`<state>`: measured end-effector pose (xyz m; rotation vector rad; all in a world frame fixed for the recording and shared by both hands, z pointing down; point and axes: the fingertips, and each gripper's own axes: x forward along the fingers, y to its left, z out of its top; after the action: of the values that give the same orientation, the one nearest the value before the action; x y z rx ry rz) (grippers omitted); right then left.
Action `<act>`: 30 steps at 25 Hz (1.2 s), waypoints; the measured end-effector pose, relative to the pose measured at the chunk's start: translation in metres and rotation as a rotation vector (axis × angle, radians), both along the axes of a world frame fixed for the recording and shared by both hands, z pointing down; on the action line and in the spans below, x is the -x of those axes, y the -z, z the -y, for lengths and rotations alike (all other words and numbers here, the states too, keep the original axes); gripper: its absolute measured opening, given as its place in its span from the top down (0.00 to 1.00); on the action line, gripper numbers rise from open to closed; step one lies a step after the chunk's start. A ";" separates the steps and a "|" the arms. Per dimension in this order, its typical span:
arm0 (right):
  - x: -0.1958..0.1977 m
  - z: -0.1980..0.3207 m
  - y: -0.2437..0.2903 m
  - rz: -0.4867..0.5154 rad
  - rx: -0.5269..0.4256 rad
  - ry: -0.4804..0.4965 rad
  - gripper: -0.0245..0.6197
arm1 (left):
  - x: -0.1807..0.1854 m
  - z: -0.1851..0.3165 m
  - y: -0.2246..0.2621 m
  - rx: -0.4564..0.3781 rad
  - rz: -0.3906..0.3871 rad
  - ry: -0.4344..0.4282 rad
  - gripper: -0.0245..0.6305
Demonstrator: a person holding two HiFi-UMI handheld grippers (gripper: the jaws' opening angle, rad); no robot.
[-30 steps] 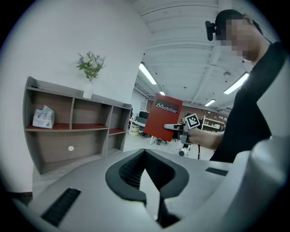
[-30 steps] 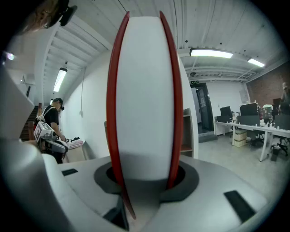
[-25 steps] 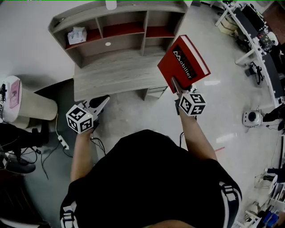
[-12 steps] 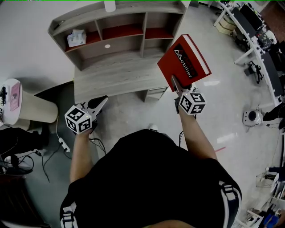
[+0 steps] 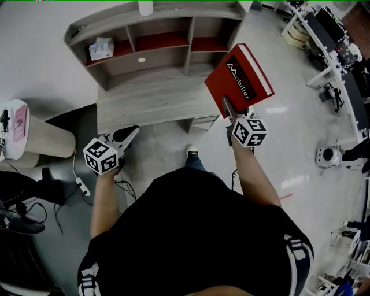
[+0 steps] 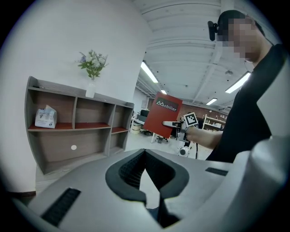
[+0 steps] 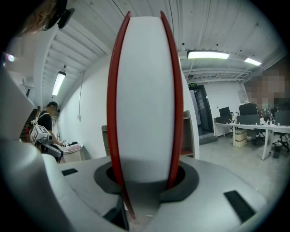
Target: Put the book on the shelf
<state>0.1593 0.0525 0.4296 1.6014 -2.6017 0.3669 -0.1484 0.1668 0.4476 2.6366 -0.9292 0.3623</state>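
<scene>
The right gripper (image 5: 228, 110) had its fingers clamped partway closed on the red book (image 5: 239, 78), held in the air just right of the shelf (image 5: 159, 43) above the desk (image 5: 150, 95). The left gripper (image 5: 128, 136) had its fingers drawn together, holding nothing

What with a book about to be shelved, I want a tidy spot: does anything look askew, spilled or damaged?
Nothing stands out. The shelf stands straight, the tissue box sits upright in its upper left compartment, and the red book, closed and intact, is clamped in the right gripper.
</scene>
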 end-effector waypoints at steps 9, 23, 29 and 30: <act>-0.006 0.034 -0.008 -0.007 0.007 0.003 0.70 | -0.004 0.027 -0.005 0.014 0.007 0.014 0.93; -0.011 0.091 -0.021 -0.005 0.021 0.006 0.70 | -0.015 0.082 -0.016 0.030 0.013 0.006 0.93; -0.012 0.107 -0.024 -0.001 0.024 0.013 0.70 | -0.019 0.092 -0.017 0.039 0.016 0.009 0.93; -0.012 0.108 -0.026 0.001 0.024 0.014 0.70 | -0.019 0.093 -0.018 0.040 0.017 0.011 0.93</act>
<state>0.1713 -0.0556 0.4552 1.5745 -2.5975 0.3965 -0.1295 0.0742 0.4659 2.5953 -0.9322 0.3971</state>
